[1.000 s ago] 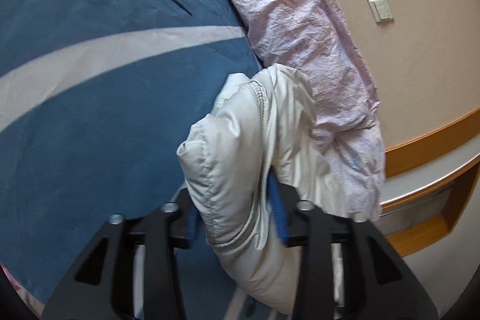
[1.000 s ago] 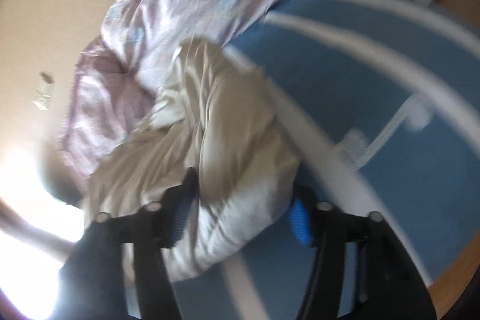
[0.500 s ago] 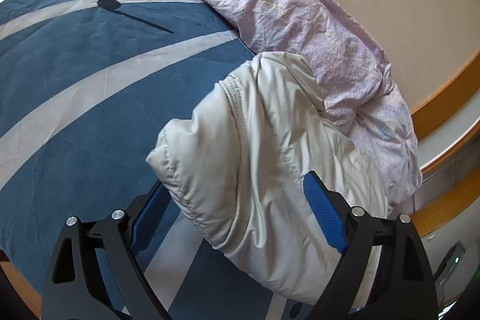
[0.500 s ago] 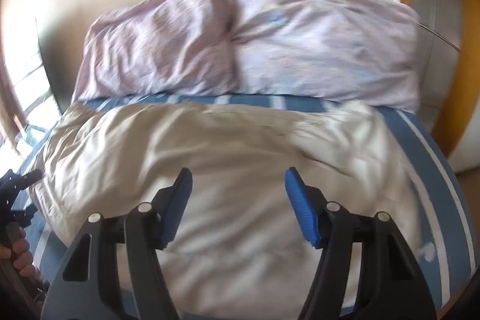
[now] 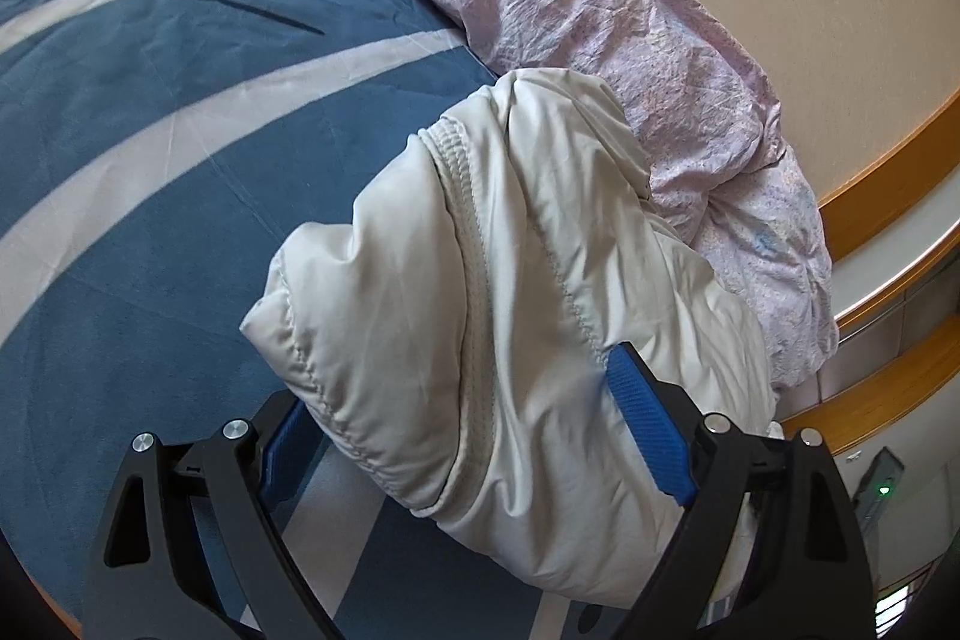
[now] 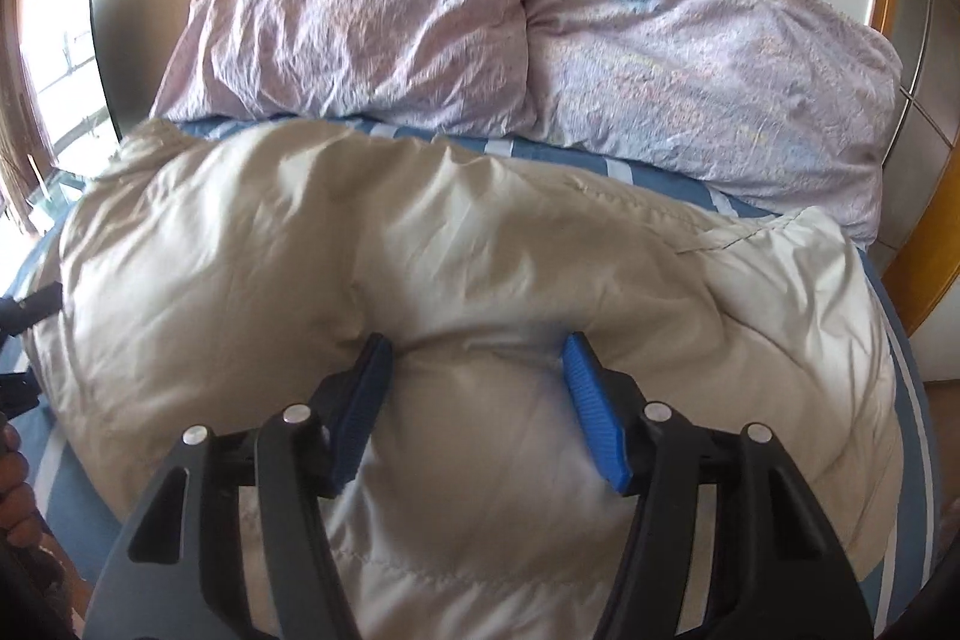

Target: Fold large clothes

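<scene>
Jaws of both the left gripper (image 5: 474,436) and right gripper (image 6: 474,400) stand wide, unclamped, straddling the cream padded jacket (image 6: 480,280), which lies bunched on the blue striped bedspread (image 5: 150,160) below the pillows (image 6: 540,40); folding judged unfinished.
</scene>
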`<state>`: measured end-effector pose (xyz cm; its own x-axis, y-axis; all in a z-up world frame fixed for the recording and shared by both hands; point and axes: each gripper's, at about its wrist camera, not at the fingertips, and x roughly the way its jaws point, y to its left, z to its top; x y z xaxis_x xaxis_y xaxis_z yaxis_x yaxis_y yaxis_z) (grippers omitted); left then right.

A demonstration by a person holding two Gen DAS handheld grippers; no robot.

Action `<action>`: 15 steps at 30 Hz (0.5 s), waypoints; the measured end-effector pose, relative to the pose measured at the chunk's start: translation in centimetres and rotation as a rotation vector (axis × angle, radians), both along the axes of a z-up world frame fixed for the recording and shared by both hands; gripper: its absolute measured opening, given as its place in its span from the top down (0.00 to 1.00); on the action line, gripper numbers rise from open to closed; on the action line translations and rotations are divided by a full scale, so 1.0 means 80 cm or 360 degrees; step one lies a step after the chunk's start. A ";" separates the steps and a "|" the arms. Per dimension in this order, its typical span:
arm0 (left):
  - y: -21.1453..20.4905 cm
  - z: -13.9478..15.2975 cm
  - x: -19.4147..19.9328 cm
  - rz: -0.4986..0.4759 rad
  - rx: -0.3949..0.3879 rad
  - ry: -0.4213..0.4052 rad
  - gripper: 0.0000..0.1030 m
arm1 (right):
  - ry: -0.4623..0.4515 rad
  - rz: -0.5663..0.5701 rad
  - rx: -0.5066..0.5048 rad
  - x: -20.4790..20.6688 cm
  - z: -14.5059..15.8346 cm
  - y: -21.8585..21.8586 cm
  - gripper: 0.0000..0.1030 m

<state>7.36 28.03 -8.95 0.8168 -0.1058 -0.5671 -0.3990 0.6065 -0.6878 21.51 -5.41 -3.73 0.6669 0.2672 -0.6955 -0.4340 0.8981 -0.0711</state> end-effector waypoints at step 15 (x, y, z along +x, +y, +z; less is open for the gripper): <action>-0.010 0.001 0.029 0.0033 -0.0085 -0.0015 0.13 | -0.0098 0.0021 -0.0235 -0.003 -0.035 0.029 0.38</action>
<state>9.66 27.26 -8.89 0.8244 -0.1187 -0.5534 -0.4043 0.5607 -0.7226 21.26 -3.08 -6.55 0.7065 0.1741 -0.6860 -0.4365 0.8702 -0.2287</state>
